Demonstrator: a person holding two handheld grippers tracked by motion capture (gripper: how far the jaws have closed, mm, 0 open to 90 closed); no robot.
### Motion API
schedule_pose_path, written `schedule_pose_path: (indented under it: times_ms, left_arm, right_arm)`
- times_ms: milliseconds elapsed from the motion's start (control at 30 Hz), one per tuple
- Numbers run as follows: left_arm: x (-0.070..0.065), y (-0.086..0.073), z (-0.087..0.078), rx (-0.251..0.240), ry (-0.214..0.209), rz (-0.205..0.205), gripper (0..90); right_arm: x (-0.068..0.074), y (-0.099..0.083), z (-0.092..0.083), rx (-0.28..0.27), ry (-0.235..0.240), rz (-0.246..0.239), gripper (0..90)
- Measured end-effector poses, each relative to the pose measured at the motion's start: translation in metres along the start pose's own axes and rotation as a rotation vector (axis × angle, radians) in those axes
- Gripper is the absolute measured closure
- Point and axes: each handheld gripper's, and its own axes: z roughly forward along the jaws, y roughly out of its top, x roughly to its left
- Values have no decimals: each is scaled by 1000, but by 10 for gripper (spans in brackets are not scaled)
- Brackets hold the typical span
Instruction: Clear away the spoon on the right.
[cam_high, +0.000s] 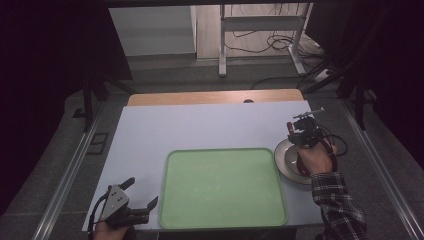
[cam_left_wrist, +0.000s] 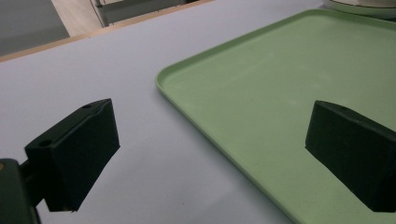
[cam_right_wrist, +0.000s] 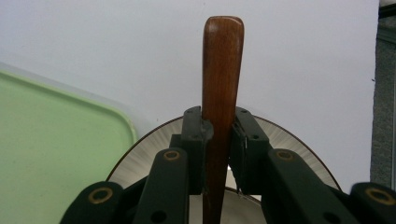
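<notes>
Over the plate (cam_right_wrist: 289, 140) at the table's (cam_high: 200, 125) right edge, the right gripper (cam_right_wrist: 219, 140) clamps a wooden handle (cam_right_wrist: 222, 70). Lift straight, keeping it centred between the pads. Beside the tray (cam_left_wrist: 280, 93), the left gripper (cam_left_wrist: 210, 158) stands open.

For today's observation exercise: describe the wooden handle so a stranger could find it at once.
Start at the green tray on the pale table. Just off its right edge sits a round plate. Over that plate, the right gripper clamps the wooden handle: slim, dark brown, round-ended, the one wooden thing there.
</notes>
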Motion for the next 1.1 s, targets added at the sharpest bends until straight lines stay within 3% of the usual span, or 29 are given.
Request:
schedule_pose_path:
  times_ms: [1100]
  left_arm:
    - [-1,0,0,4,3,11,26]
  right_arm:
    - [12,23,-60,27,95,-70,772]
